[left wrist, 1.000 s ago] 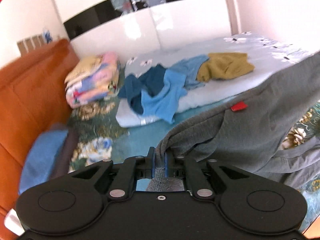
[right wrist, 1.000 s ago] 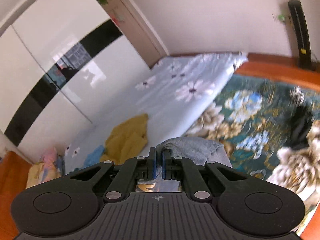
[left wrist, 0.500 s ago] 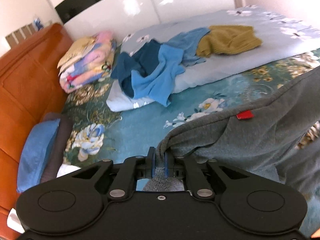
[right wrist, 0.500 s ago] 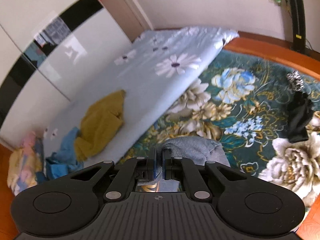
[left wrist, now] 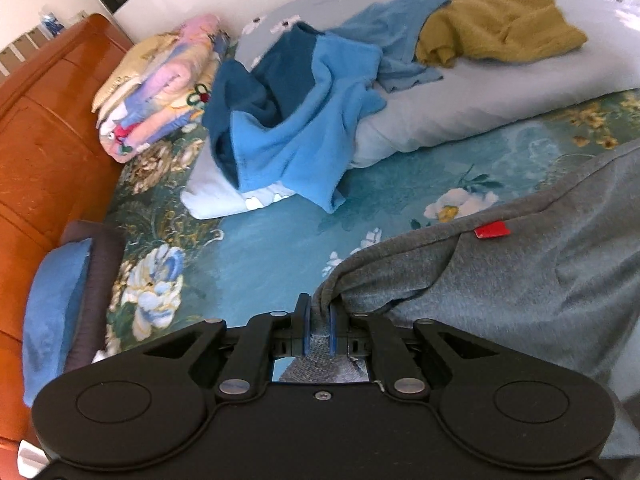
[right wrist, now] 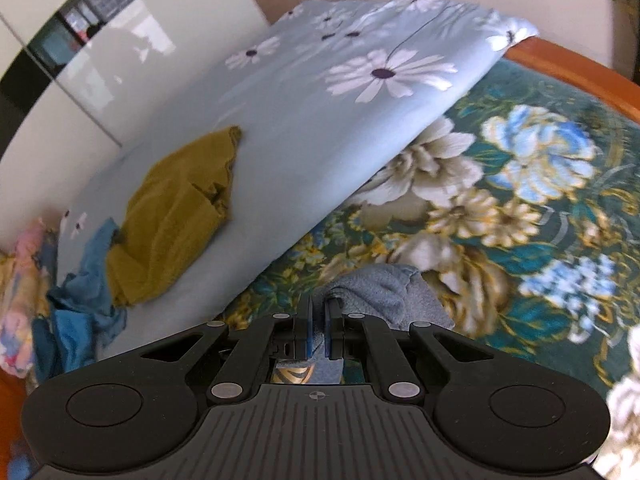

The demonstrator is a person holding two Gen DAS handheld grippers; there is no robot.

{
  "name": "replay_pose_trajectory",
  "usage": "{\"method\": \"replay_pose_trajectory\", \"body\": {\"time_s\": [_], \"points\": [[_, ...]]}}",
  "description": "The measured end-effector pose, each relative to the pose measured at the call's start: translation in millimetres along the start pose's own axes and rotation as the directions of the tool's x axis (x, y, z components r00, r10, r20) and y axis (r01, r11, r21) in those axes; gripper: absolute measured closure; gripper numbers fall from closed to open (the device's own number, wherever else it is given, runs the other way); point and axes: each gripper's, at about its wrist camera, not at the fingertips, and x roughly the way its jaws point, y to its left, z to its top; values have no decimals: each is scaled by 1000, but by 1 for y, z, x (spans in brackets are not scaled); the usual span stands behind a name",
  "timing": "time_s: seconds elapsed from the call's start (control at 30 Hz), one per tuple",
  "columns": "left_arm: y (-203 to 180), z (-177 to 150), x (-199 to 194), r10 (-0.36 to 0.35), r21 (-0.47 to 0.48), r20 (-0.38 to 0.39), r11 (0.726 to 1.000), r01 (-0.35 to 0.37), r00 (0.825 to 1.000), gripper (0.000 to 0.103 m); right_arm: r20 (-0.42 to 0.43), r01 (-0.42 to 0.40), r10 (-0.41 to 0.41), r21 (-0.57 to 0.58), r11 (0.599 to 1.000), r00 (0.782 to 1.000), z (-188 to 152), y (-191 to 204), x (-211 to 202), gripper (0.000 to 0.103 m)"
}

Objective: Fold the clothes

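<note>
1. Left wrist view: left gripper (left wrist: 319, 322) is clenched on an edge of the grey top (left wrist: 500, 280), which spreads from bottom centre across the lower right of the frame, red tag (left wrist: 492, 231) showing. Blue clothes (left wrist: 296, 120) and a yellow garment (left wrist: 500, 28) lie at the top, a folded stack (left wrist: 160, 84) upper left.
2. Right wrist view: right gripper (right wrist: 318, 328) is clamped on another bunch of grey fabric (right wrist: 380, 288) at centre bottom, over the floral bedspread (right wrist: 520, 200).
3. Step, my read: carrying the top, held by two points, to lay it out for folding.
4. Next: lower it flat on open bedspread, keep both edges taut, then release.
</note>
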Motion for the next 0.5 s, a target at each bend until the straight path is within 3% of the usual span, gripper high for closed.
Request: {"method": "replay_pose_trajectory", "body": {"time_s": [0.17, 0.5], "points": [[-13, 16, 56, 8, 2, -62, 1000, -8, 998, 95, -51, 24, -26, -39, 999, 998, 3, 5, 61, 99], [-32, 16, 145, 29, 40, -153, 999, -23, 988, 95, -114, 46, -60, -120, 992, 992, -3, 14, 161, 99]]}}
